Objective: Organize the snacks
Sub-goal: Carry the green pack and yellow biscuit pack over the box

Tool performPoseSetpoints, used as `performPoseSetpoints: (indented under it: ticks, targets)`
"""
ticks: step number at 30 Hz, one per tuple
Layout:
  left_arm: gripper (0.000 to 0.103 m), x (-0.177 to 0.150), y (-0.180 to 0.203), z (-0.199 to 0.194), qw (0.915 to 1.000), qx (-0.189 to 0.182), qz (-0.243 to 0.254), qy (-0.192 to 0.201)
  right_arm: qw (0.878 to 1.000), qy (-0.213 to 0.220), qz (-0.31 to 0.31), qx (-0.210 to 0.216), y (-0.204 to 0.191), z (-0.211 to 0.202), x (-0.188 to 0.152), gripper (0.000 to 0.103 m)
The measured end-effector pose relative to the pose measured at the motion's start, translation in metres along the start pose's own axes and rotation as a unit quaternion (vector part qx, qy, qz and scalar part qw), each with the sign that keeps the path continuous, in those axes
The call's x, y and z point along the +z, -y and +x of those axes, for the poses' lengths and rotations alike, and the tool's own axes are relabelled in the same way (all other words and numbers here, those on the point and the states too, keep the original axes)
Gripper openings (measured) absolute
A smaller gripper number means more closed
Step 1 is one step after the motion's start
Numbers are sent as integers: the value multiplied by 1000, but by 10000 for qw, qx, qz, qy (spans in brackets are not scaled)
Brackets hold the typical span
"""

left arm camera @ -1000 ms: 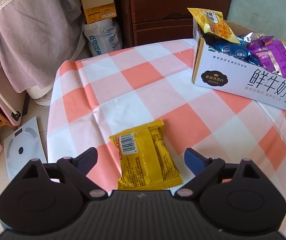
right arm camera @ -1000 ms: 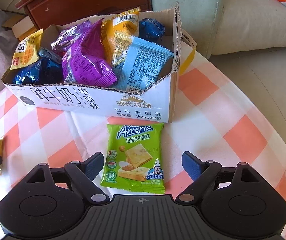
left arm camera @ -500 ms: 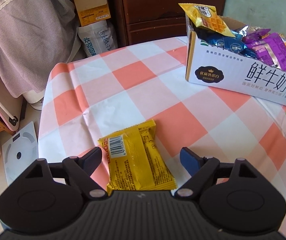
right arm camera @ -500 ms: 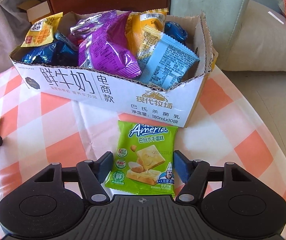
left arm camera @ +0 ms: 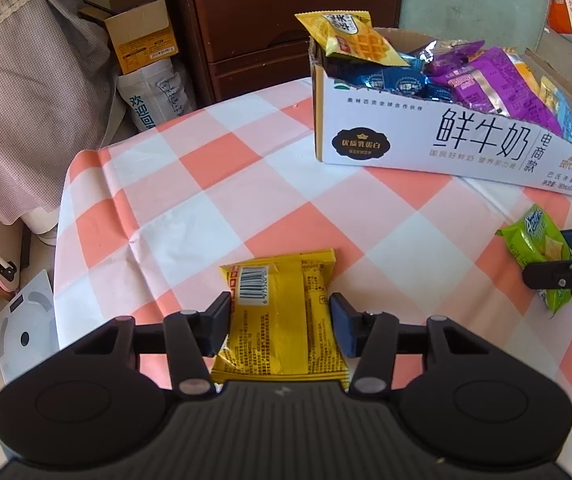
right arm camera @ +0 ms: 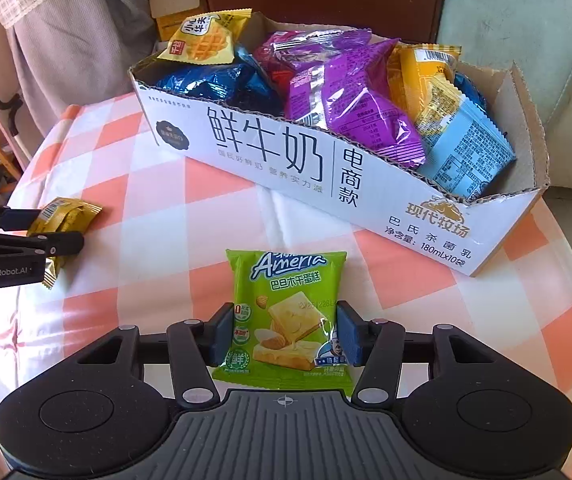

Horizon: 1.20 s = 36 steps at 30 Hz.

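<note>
both packets lie flat on the checked table (left arm camera: 221, 184), each between the jaws of its own hand-held gripper.

left hand-held gripper (left arm camera: 280, 326): jaws closing on the yellow packet (left arm camera: 281, 312); pads look to be in contact with its two long side edges. the packet's long axis runs straight ahead along the fingers, barcode end away from the camera.

right hand-held gripper (right arm camera: 284, 332): jaws closing on the green packet (right arm camera: 286, 312); pads press its side edges near the lower half, and the wrapper crinkles at the right pad. long axis again in line with the fingers, printed name at the far end.

snack box (right arm camera: 326, 168): open-topped carton, already crowded with packets, standing directly beyond the green packet, close to its far edge. from the left view it sits ahead and to the right, well apart from the yellow packet.

judgement: the right hand is nearer the box, so green goes in by a short lift forward; yellow needs a longer carry toward the right.
</note>
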<state>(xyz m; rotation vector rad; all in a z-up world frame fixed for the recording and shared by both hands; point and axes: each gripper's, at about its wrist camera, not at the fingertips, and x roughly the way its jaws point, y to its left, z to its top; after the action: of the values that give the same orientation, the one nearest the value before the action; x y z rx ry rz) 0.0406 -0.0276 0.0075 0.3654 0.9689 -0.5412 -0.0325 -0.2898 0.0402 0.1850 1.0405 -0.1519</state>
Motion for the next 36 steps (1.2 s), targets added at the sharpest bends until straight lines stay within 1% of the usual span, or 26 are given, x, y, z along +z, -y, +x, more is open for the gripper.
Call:
performPoseSetpoints:
  ticks: [6, 11, 21, 29, 36]
  targets:
    - [50, -3, 10, -4, 9997, -19, 252, 66, 9998, 48, -150, 134, -10, 2, 3, 51]
    - [50, -1, 10, -11, 9996, -38, 232, 177, 9995, 112, -205, 219, -14, 3, 6, 51]
    - [50, 0, 11, -15, 9994, -58, 231, 259, 9987, 219, -274, 383, -18, -2, 9, 51]
    - [50, 12, 15, -31, 9981, -112, 172, 586, 9972, 475, -243, 526, -18, -19, 14, 51]
    - [50, 29, 22, -51, 9944, -78, 220, 1029, 9946, 819, -176, 609, -15, -40, 22, 51]
